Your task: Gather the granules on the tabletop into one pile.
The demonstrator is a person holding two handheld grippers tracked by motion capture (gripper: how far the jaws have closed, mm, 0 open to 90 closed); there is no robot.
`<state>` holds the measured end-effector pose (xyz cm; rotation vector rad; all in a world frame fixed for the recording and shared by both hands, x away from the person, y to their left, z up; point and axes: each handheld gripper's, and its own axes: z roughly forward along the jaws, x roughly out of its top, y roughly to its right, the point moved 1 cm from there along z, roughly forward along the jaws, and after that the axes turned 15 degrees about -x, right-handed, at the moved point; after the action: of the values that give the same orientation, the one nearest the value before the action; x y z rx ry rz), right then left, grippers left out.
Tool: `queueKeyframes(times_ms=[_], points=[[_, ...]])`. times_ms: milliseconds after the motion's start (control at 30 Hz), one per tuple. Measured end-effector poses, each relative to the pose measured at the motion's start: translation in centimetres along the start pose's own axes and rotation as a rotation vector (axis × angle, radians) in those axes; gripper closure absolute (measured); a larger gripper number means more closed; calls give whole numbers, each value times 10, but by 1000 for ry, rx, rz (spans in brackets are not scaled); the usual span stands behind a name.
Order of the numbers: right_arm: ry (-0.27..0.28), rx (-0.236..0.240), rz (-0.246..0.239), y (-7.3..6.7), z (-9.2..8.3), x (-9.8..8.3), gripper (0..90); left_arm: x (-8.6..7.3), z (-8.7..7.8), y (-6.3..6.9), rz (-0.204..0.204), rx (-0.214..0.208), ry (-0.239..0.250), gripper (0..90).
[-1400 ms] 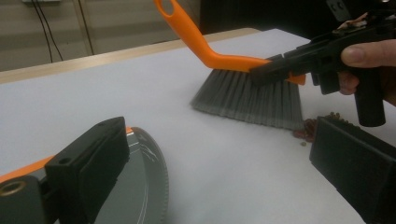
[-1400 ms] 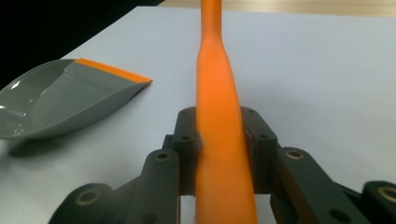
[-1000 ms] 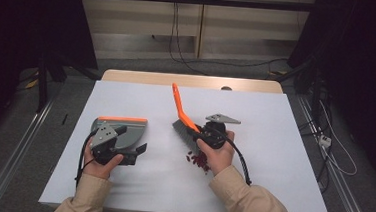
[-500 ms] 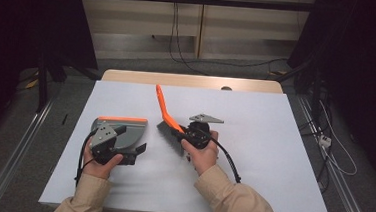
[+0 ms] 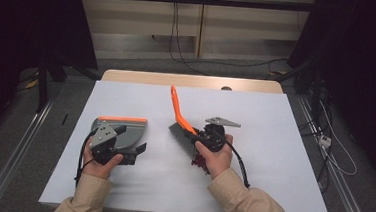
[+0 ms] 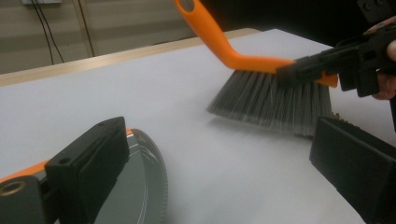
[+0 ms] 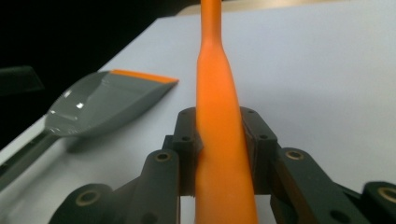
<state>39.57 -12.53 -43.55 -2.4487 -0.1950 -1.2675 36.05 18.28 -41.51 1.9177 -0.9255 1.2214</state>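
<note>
My right gripper is shut on the orange handle of a hand brush, just above its grey bristles, which touch the white table. In the right gripper view the handle runs up between the pressed pads. Small red crumbs lie on the table by my right hand. A grey dustpan with an orange lip lies flat at the left. My left gripper rests on it, jaws wide apart, one jaw over the pan's rim and bare table between them.
The table's wooden far edge lies beyond the brush. Cables trail across the floor behind the table and at its right. Dark curtains stand at both sides. The table's right half is bare white surface.
The brush swung left toward the dustpan half a second ago and has come back right to about where it began. The left hand and the dustpan have kept still.
</note>
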Motion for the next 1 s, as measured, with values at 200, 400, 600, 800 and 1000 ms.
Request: queueKeyframes(times_ms=[200, 400, 600, 800, 1000], points=[[36, -39, -18, 9, 7, 13, 709, -1, 0, 0, -8, 0, 0, 45], [54, -71, -57, 9, 28, 21, 709, 0, -1, -1, -6, 0, 2, 45], [29, -90, -96, 9, 36, 17, 709, 0, -2, -2, -10, 1, 10, 45], [14, -84, -142, 9, 27, 10, 709, 0, -2, -1, -6, -2, 4, 45], [70, -53, -104, 15, 7, 22, 710, 1, -4, -1, -3, 3, 10, 45]])
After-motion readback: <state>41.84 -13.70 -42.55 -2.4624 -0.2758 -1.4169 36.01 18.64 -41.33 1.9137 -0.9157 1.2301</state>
